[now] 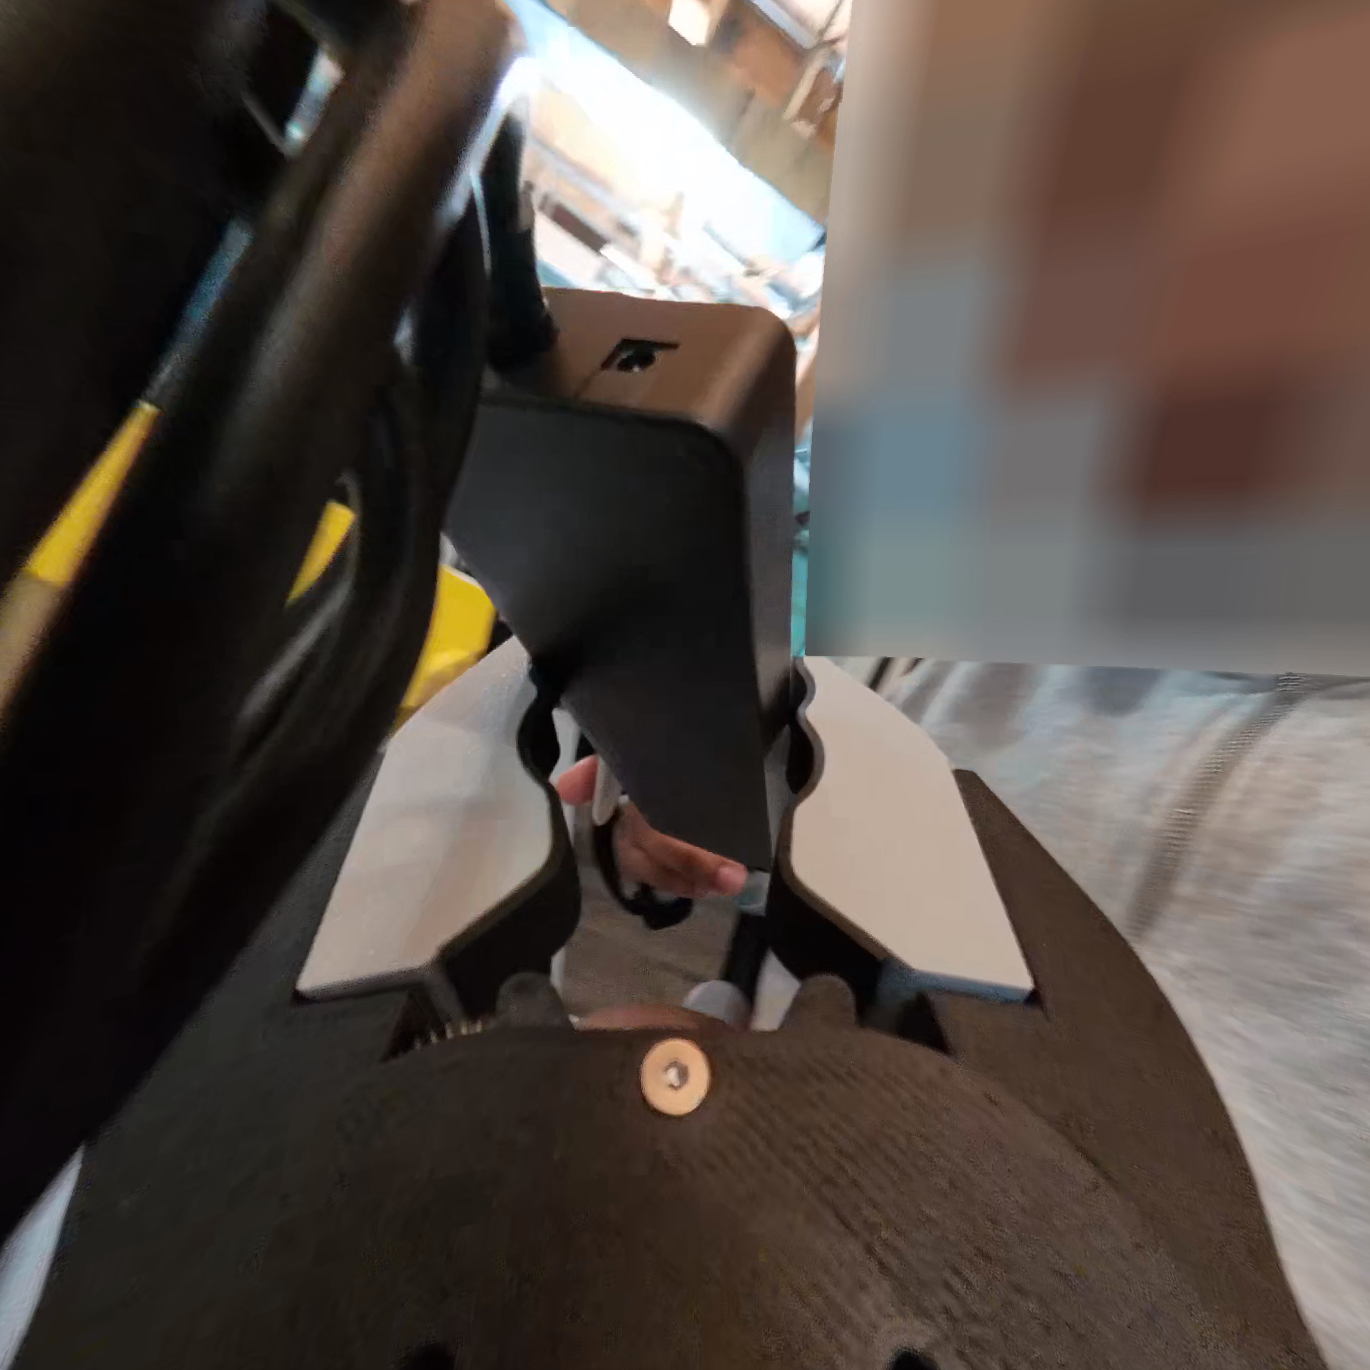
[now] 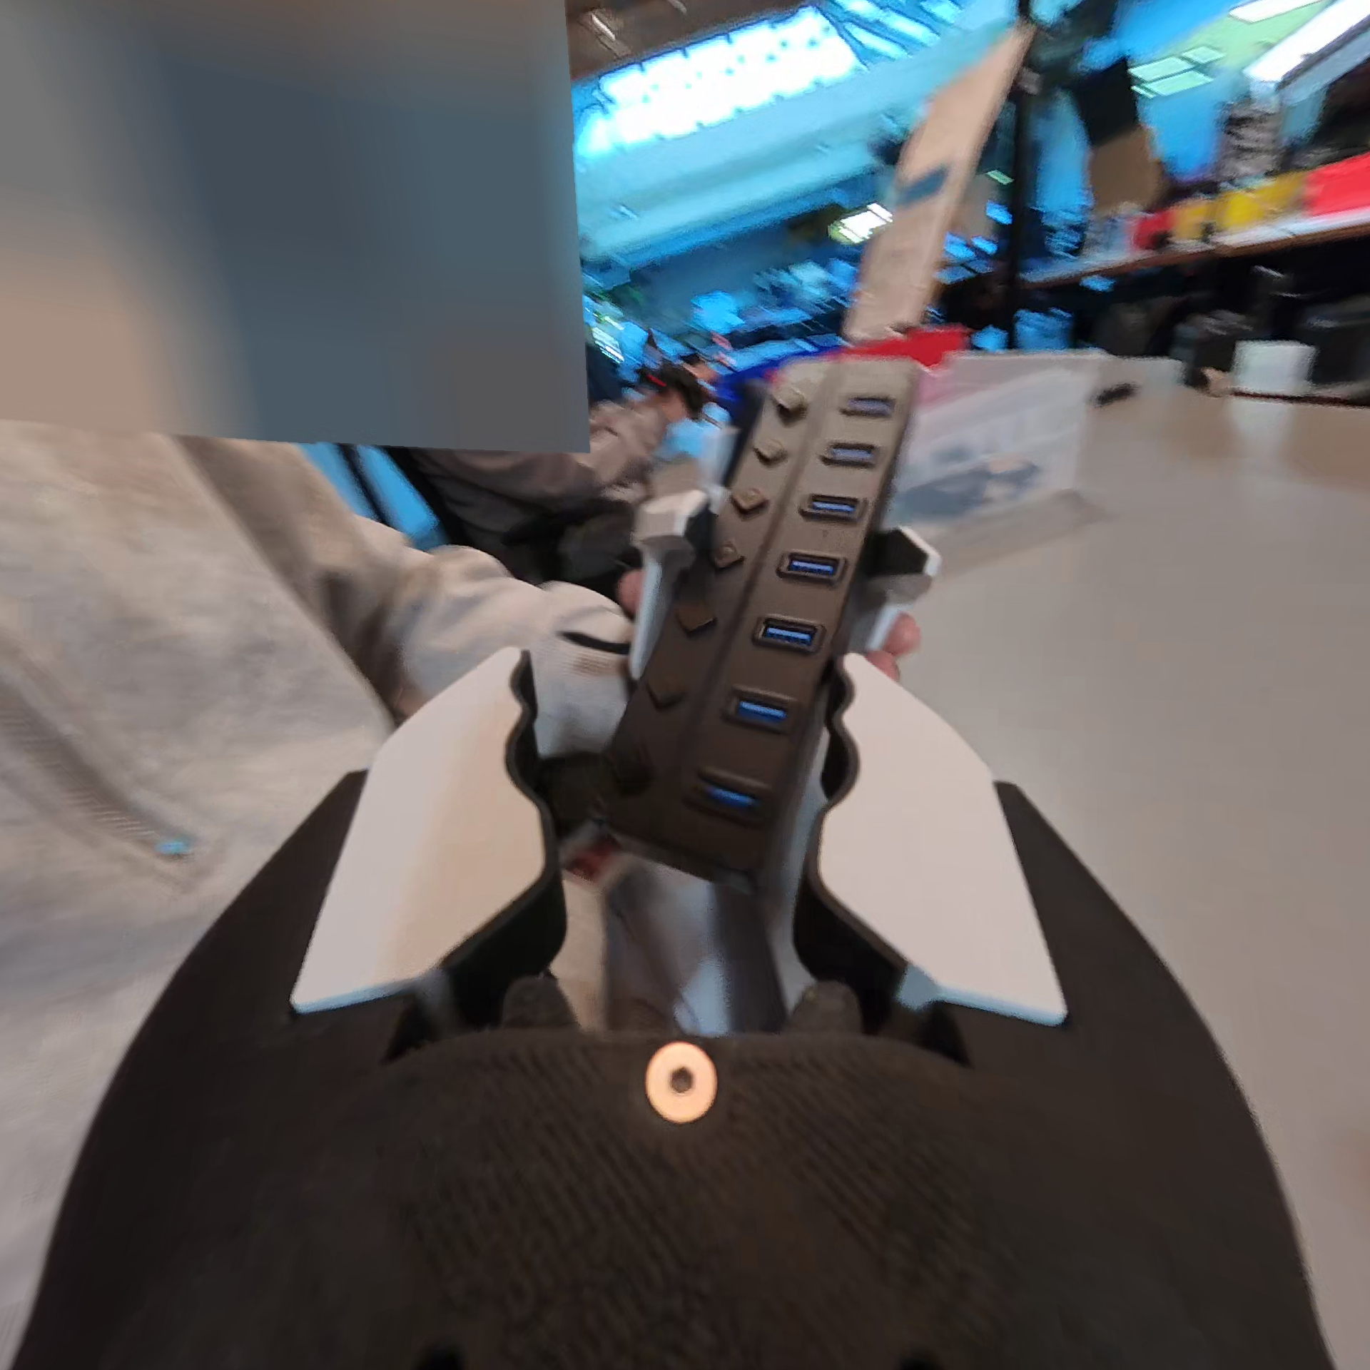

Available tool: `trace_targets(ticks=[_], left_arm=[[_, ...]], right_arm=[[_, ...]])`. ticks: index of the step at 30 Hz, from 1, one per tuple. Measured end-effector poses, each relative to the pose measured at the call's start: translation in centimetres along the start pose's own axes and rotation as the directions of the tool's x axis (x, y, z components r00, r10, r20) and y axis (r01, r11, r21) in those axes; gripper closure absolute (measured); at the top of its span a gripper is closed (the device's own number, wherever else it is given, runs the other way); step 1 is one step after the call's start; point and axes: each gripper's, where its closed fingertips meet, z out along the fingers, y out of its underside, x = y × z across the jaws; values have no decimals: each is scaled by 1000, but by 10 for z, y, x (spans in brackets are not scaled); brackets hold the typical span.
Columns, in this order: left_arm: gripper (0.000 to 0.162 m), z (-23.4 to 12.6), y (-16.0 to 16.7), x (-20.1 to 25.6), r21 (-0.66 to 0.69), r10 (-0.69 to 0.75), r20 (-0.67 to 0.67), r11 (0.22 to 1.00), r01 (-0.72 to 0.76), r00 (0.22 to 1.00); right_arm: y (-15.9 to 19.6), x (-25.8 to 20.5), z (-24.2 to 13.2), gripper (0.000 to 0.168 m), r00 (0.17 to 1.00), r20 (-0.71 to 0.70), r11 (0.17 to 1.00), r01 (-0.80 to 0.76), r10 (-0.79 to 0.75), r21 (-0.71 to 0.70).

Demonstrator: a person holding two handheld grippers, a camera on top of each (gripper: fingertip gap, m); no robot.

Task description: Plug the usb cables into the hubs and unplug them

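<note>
A black USB hub [image 2: 741, 630] with a row of blue ports and a row of buttons is held up in the air. In the right wrist view my left gripper [image 2: 786, 548] clasps its two sides at mid-length. In the left wrist view I see the hub's plain back [image 1: 630, 556] clamped between my left gripper [image 1: 667, 712] fingers. My right gripper [image 2: 678, 704] is open around the hub's near end, with a gap at its left finger [image 2: 445, 815]. Its black body [image 1: 185, 519] fills the left of the left wrist view. No loose USB cable shows.
A person's grey sleeve [image 2: 185, 630] is close on the left, and a hand [image 1: 667, 852] shows under the hub. A pale table [image 2: 1149, 667] stretches right, with a clear plastic box [image 2: 1001, 430] and a tall cardboard piece [image 2: 927, 207] behind the hub.
</note>
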Motion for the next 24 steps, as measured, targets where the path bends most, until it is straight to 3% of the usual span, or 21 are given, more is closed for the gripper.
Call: trace_targets(ticks=[5, 8, 10, 13, 18, 21, 24], left_arm=[[100, 7, 13, -26, -44, 85, 251, 996, -76, 964], [99, 12, 24, -25, -89, 75, 265, 995, -53, 961], [100, 12, 26, -28, -97, 53, 282, 995, -26, 958], [101, 10, 27, -31, -92, 14, 284, 996, 13, 959], [77, 10, 19, -22, -63, -10, 216, 998, 24, 976], [75, 7, 14, -25, -43, -4, 230, 999, 15, 973], [75, 7, 13, -27, -21, -38, 238, 999, 45, 971]], right_arm=[[21, 29, -3, 89, 986, -165, 992, 15, -35, -122], [38, 32, -2, 95, 983, -176, 976, 9, -48, -218], [42, 35, -4, 109, 981, -193, 968, -16, -34, -250], [50, 36, -5, 110, 981, -194, 953, -44, -16, -299], [36, 31, -6, 110, 964, -109, 950, -258, 242, -175], [25, 34, -10, 110, 911, -32, 908, -412, 410, -84], [22, 38, -13, 110, 888, -12, 887, -460, 460, -50]])
